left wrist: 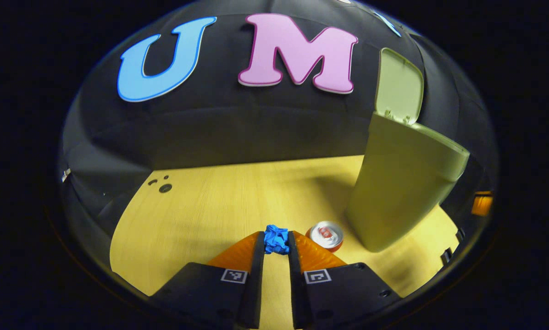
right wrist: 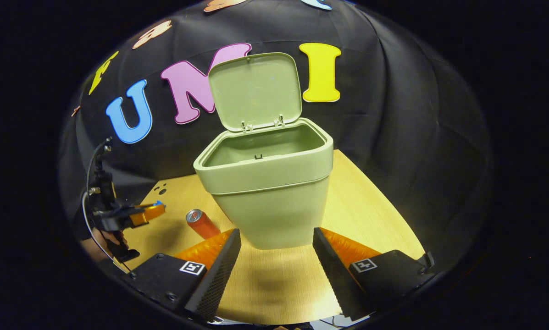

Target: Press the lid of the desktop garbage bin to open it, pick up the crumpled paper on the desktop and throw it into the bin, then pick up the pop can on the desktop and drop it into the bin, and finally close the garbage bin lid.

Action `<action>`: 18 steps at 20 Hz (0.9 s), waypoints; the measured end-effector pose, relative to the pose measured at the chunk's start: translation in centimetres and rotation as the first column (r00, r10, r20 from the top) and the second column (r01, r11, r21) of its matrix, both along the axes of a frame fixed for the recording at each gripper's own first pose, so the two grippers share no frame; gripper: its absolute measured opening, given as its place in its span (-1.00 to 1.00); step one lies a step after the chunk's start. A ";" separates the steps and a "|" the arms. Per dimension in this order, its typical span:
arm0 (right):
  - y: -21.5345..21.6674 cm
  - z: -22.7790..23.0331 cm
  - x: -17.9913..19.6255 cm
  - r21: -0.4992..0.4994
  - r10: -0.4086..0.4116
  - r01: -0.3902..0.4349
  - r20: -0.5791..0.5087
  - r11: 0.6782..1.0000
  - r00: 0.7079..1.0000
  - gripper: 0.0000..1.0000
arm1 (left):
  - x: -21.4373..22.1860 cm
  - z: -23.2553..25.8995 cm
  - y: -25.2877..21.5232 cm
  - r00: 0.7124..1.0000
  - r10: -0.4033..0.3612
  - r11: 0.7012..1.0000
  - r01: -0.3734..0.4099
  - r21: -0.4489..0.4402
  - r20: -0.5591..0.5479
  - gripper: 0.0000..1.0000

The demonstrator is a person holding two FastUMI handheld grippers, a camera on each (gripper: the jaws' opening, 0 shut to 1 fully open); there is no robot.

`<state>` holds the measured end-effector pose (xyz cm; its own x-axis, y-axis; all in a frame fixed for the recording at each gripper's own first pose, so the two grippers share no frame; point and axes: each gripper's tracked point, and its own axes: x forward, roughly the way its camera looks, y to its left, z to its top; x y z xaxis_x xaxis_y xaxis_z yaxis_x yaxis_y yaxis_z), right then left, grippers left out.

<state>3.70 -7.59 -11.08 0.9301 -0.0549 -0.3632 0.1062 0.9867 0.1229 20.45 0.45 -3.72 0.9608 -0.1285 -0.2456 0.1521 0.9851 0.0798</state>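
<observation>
The green bin (right wrist: 267, 183) stands on the wooden desktop with its lid (right wrist: 256, 89) swung up and its inside in plain sight. In the left gripper view the bin (left wrist: 402, 183) rises at the right. My left gripper (left wrist: 276, 240) is shut on a blue crumpled paper (left wrist: 276, 239), held above the desktop. From the right gripper view that gripper (right wrist: 157, 207) hangs at the far left with a bit of blue at its tip. A red pop can (left wrist: 327, 235) stands upright just left of the bin, also (right wrist: 202, 223). My right gripper (right wrist: 276, 240) is open in front of the bin, holding nothing.
The yellow wooden desktop (left wrist: 219, 206) has a few dark holes (left wrist: 165, 188) near its far left corner. A hand (right wrist: 102, 243) holds the left gripper at the left edge of the right gripper view. Black cloth walls close in the back and sides.
</observation>
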 end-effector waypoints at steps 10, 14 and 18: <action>-1.5 0.5 1.0 0.009 -0.003 0.003 0.019 1.000 1.000 0.99 | -1.8 12.9 -16.6 0.933 -0.299 0.954 0.299 0.032 0.199 -0.39; -3.0 0.1 0.9 0.016 -0.016 0.016 0.010 1.000 1.000 0.99 | -2.5 13.7 -22.0 0.897 -0.385 0.921 0.387 0.037 0.219 -0.39; -4.4 -0.2 0.9 0.030 -0.032 0.032 0.002 0.999 0.999 0.99 | -2.3 12.8 -25.4 0.877 -0.443 0.895 0.445 0.033 0.188 -0.39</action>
<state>4.63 -11.96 -11.25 0.9291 -0.0736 -0.3625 0.1373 0.9787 0.1530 18.19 -24.92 9.04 0.8298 -0.5542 -0.0646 0.5575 0.8185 0.1391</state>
